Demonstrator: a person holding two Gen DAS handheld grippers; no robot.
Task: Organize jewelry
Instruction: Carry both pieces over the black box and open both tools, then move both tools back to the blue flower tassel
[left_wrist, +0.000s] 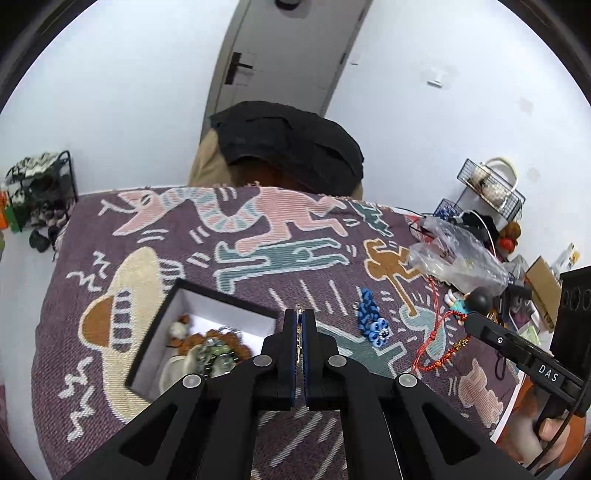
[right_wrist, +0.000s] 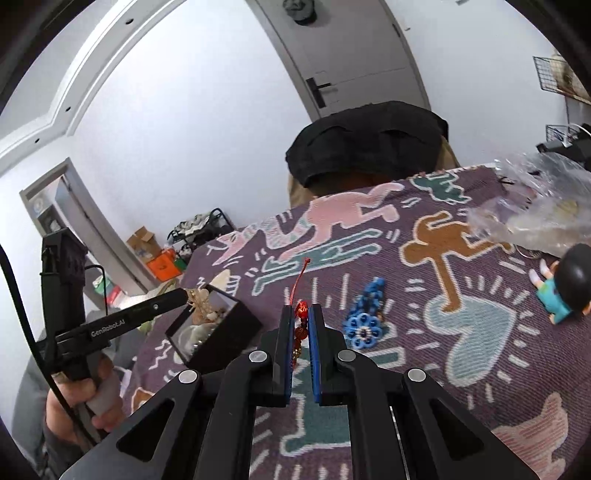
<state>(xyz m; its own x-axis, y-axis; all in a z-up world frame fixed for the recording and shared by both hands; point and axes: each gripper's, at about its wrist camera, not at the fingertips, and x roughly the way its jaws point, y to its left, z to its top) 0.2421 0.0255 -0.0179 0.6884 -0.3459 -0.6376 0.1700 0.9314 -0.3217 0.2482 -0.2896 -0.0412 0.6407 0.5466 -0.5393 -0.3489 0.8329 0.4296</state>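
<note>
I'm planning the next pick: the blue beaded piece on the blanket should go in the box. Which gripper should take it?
Left. The right gripper is shut on the red bracelet; the left gripper is closed near the blue beaded piece and box.

Our left gripper: fingers pressed together, blue pads nearly touching, tips raised, angled forward. Our right gripper: jaws narrowly parted, clamping what sits between pads, tips pointing forward. Left hand wraps own tong's handle, low beside right tong. Right hand grips own handle, low beside left tong.
</note>
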